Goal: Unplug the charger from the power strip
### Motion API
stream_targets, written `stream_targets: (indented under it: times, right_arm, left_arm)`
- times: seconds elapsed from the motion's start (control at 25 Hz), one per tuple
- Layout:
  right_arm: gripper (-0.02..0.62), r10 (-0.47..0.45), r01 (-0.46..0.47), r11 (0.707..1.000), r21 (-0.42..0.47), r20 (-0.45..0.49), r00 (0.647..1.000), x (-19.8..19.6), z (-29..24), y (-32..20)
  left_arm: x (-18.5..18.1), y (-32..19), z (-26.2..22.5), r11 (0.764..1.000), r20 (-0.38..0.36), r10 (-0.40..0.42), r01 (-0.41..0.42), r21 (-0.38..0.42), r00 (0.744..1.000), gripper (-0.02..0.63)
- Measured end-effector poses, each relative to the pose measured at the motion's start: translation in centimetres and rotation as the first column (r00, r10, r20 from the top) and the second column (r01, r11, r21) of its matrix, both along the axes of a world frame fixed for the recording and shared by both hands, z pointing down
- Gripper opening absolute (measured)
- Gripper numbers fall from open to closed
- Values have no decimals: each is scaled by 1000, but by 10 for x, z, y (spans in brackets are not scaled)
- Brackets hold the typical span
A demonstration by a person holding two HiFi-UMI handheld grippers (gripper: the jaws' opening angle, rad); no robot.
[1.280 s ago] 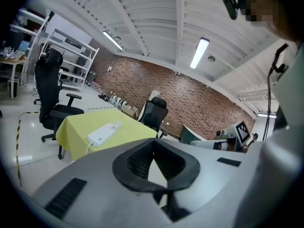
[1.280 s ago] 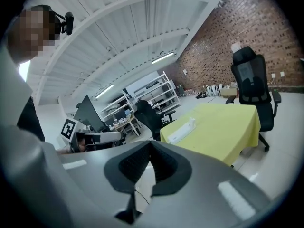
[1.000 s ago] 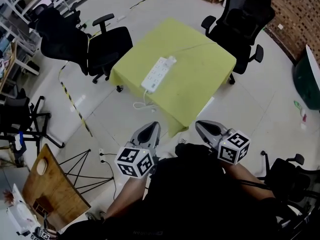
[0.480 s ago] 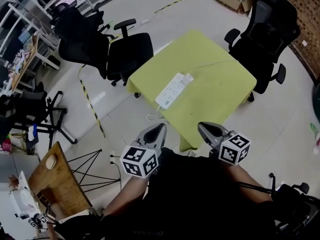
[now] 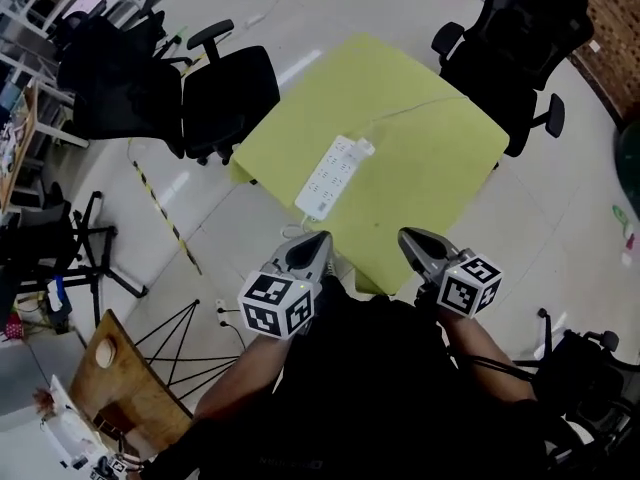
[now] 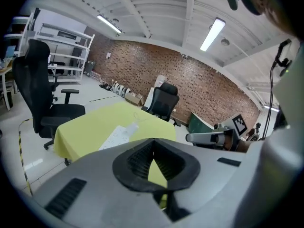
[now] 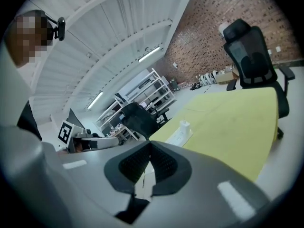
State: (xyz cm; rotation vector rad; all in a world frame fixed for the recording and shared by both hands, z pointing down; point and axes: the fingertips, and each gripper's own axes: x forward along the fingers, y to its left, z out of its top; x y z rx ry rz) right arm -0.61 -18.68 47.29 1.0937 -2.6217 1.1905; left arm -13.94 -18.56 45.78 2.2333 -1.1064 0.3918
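Note:
A white power strip [image 5: 328,176] lies on the yellow-green table [image 5: 430,168], near its left edge. A white charger [image 5: 363,148] is plugged in at the strip's far end, and a thin cable runs off from it to the upper right. Both grippers hang before the table's near corner, apart from the strip. My left gripper [image 5: 322,238] is shut with nothing in it, and so is my right gripper [image 5: 408,236]. The left gripper view looks past the shut left gripper [image 6: 153,144] to the strip [image 6: 115,137] and charger [image 6: 133,126]. The right gripper view shows the right gripper [image 7: 150,144], strip [image 7: 176,136] and charger [image 7: 184,125].
Black office chairs stand at the table's left [image 5: 220,93] and back right [image 5: 510,38]. The strip's white cord [image 5: 292,234] hangs off the near edge. Yellow-black tape [image 5: 160,213] runs along the floor at left, and a wooden board [image 5: 110,368] stands at lower left.
Both grippers have come closer to the table's near corner, side by side, and stay shut. The strip and charger have not moved on the table.

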Motion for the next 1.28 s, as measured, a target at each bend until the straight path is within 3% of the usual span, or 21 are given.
stream_targets:
  times: [0.2,0.48,0.92,1.28]
  right_arm:
    - [3,14,-15,1000,-6,-50,999,-26,8,-31]
    - [13,1,-7,1000,-27,-227,974,-37,47,-81]
    - [69,24,-41,998,-45,-326,945,-29,103,-138]
    - [177,-8,14,1000,12,-382,924,-29,129,-176]
  left_arm:
    - [-5,-42,23,993,-7,112,-112,-39,994,6]
    - [3,-77,52,965,-63,238,-244,-102,969,6]
    - [-9,-130,94,943,-81,274,-284,-176,958,6]
    - [-23,-134,109,936,-82,272,-284,-210,959,6]
